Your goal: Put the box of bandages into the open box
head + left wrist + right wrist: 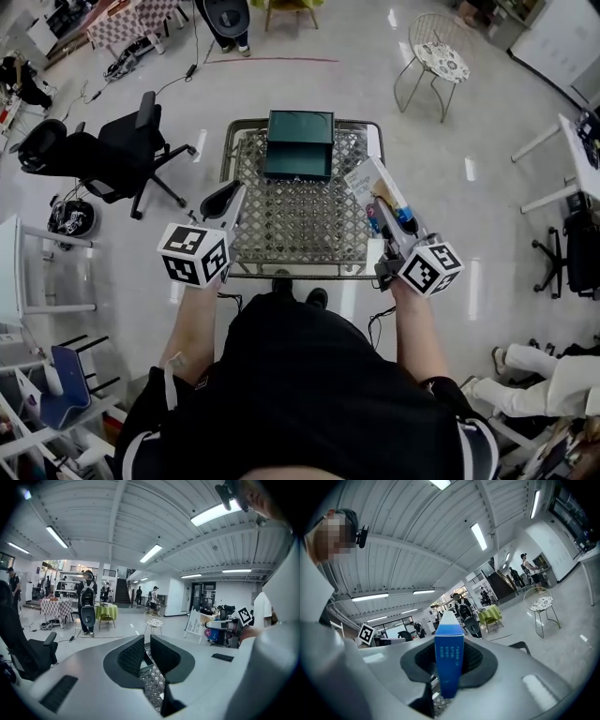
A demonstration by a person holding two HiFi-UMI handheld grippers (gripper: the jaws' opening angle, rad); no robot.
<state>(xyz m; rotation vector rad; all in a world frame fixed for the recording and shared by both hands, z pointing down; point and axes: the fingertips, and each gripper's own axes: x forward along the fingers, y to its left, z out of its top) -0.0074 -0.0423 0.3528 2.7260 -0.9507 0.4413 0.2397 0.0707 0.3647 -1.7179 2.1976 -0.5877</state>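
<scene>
Here, grips the slim blue-and-white cardboard box of bandages [449, 660] in the ribbed right tongs [386, 221], over the lattice-metal worktop's [291, 230] right edge, apart from the dark green rectangular open box [300, 143]; holds the left tongs [146, 648] slightly parted, empty.

Table [300, 230] sits ctr, straight ahead of the person. Open box [299, 145] on its far edge, about mid-width. Bandage box [373, 183] between R gripper [382, 208] jaws, over table's R side, R of and nearer than open box, apart from it. L gripper [232, 199] over table's near-L corner, nothing between jaws. Office chair [122, 150] L of table; wire chair [436, 61] beyond table, to R.
</scene>
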